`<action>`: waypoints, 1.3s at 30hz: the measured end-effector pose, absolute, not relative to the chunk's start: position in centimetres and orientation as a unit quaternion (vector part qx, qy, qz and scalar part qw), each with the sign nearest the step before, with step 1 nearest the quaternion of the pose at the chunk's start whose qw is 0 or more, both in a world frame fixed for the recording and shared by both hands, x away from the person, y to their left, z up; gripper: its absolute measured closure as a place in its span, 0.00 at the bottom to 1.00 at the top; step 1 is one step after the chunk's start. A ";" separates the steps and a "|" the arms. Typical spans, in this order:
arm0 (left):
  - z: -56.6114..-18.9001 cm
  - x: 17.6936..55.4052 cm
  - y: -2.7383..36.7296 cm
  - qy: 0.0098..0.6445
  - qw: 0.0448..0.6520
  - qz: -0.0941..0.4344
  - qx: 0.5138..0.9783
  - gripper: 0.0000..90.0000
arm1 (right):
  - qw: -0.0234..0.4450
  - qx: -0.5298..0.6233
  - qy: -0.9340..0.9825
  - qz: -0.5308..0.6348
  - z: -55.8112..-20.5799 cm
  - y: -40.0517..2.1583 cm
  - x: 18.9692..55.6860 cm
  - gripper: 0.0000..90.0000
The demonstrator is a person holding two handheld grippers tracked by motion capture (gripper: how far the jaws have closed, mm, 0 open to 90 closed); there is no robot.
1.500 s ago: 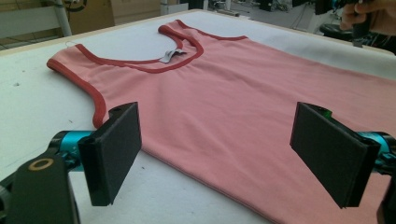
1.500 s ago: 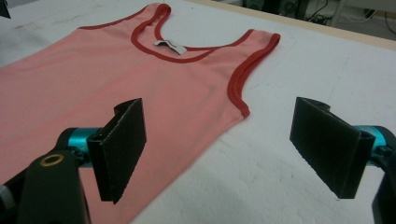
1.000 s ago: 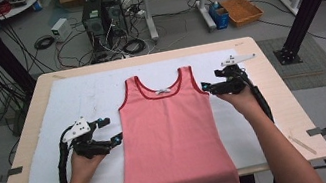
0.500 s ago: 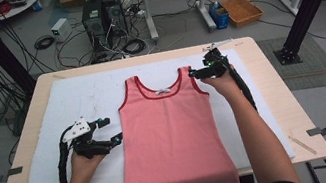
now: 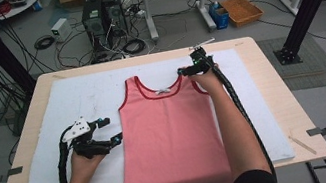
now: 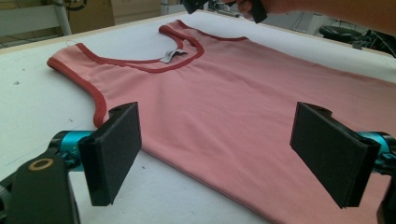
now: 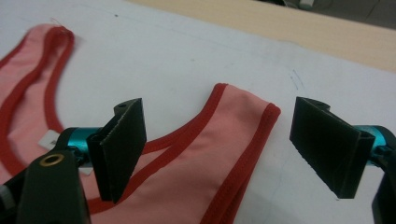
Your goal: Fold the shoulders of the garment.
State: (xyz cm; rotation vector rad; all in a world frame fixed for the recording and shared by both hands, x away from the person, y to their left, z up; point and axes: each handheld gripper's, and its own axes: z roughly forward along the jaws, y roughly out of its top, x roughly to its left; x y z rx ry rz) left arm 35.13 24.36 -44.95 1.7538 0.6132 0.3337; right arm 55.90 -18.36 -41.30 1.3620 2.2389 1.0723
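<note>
A pink tank top [image 5: 170,131] with red trim lies flat and face up in the middle of a white mat [image 5: 48,142] that covers most of a light wooden table [image 5: 278,96], its neckline toward the far edge and its hem hanging just over the near edge. A small grey label [image 6: 170,56] sits inside the back of the neckline. The right gripper [image 5: 190,70] hovers at the top's right shoulder strap [image 7: 243,116], its jaws spread wide apart with the strap's end lying between them on the mat, not clamped. The left gripper [image 5: 109,131] rests low on the mat just beside the top's left side edge, below the armhole; its jaws also stand wide apart and hold nothing, with the side seam of the garment lying in front of them. Beyond the table, computer towers [image 5: 104,15], tangled cables and an orange crate [image 5: 240,9] stand on the floor.
</note>
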 end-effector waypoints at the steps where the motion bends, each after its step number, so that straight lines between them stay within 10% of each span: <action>1: -45.0 35.1 24.4 0.263 0.587 0.143 0.752 0.18 | 0.153 0.476 0.784 0.368 -41.5 -18.1 56.2 0.20; 10: -44.9 35.1 24.4 0.261 0.586 0.144 0.753 0.18 | 0.147 0.494 0.791 0.329 -44.3 -17.1 58.4 0.29; 19: -44.9 35.1 24.3 0.259 0.584 0.146 0.755 0.18 | 0.173 0.473 0.810 0.301 -43.6 -15.9 57.5 0.88; 39: -44.9 35.1 24.3 0.260 0.584 0.145 0.755 0.18 | 0.166 0.470 0.810 0.309 -43.0 -15.9 57.2 0.91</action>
